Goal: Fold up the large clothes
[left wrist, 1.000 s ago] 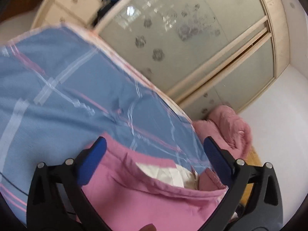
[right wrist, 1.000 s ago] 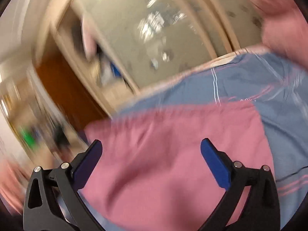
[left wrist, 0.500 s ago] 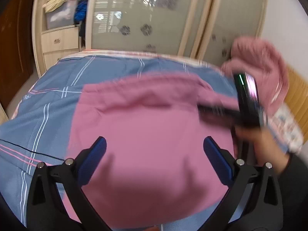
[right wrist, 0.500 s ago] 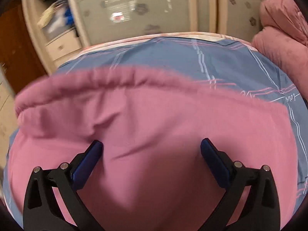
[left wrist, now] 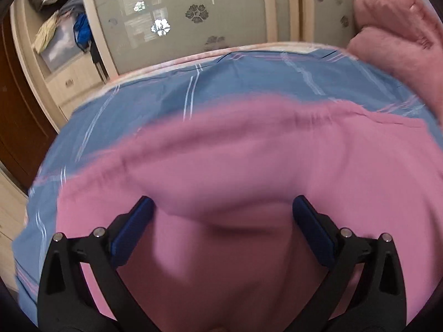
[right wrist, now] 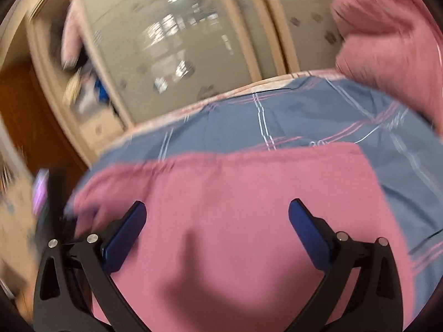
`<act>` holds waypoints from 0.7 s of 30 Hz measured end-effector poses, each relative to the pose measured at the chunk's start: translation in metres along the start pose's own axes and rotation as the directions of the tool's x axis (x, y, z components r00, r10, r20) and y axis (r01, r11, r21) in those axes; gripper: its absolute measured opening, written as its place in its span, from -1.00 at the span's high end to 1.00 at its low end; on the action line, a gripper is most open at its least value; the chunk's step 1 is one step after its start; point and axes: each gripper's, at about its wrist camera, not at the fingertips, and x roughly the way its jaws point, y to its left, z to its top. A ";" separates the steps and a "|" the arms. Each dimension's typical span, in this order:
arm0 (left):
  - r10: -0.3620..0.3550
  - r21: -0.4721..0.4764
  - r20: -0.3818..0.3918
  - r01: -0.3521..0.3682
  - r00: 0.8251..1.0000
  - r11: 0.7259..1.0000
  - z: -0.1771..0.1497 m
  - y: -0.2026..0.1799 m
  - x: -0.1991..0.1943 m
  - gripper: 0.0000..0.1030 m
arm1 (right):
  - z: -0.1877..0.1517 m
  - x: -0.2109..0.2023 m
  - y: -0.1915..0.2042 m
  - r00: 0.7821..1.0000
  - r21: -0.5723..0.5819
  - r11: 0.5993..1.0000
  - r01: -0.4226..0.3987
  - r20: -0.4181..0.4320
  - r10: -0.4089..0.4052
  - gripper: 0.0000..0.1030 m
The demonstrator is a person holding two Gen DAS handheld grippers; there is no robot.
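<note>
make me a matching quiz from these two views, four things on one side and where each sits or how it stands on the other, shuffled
Things:
1. pink garment
2. blue plaid bedsheet
3. pink blanket heap
4. left gripper

Places or states:
A. bunched at the far right end of the bed
B. jaws wide apart over pink cloth
C. spread on the sheet, nearest the cameras
D. covers the bed, under the garment

Pairs: 1-C, 2-D, 3-A, 4-B

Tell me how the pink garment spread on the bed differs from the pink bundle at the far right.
The pink garment lies spread fairly flat over the blue plaid bedsheet; the pink bundle is heaped up in thick rolls at the bed's far right edge. The garment looks thin and smooth, the bundle plush and bulky. The garment sits right in front of both open grippers; the bundle lies farther off. Both are pink fabric.
</note>
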 end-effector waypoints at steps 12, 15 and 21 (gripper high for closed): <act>-0.148 -0.280 0.275 0.226 0.950 0.933 -0.001 0.091 -0.100 -0.96 | -0.003 0.077 -0.009 0.968 -0.020 0.994 0.106 -0.228 -0.107 -0.97; -0.207 -0.216 0.208 0.251 0.956 0.944 -0.045 0.091 -0.108 -0.96 | 0.010 0.115 -0.038 0.967 0.022 0.991 0.134 -0.221 -0.126 -0.97; -0.224 -0.163 0.035 0.227 0.974 0.960 -0.085 0.088 -0.058 -0.96 | 0.033 0.131 -0.080 0.963 0.171 0.960 0.223 -0.194 -0.190 -0.97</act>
